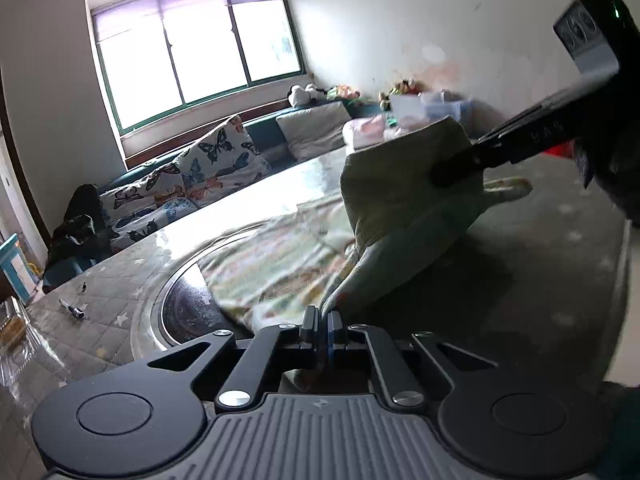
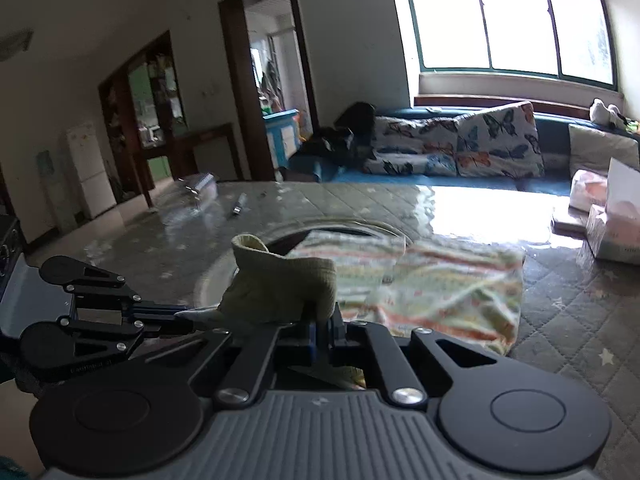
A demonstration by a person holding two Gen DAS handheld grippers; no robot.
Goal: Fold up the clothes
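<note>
A small garment lies partly spread on the table, pale cloth with coloured stripes (image 2: 448, 288) and a green ribbed band (image 2: 280, 284). The band end is lifted off the table between both grippers. In the left wrist view my left gripper (image 1: 323, 318) is shut on the garment's pale edge just below the ribbed band (image 1: 400, 200). My right gripper (image 1: 452, 170) comes in from the upper right and pinches the band. In the right wrist view my right gripper (image 2: 320, 326) is shut on the band's lower edge, with the left gripper (image 2: 192, 316) clamped on the cloth at its left.
The table (image 2: 560, 320) has a grey quilted cover with stars and a round dark inset (image 1: 180, 308) partly under the garment. A pen (image 1: 72, 312) lies at the far left, tissue boxes (image 2: 616, 220) stand at the right. A sofa with butterfly cushions (image 2: 496, 140) lies beyond.
</note>
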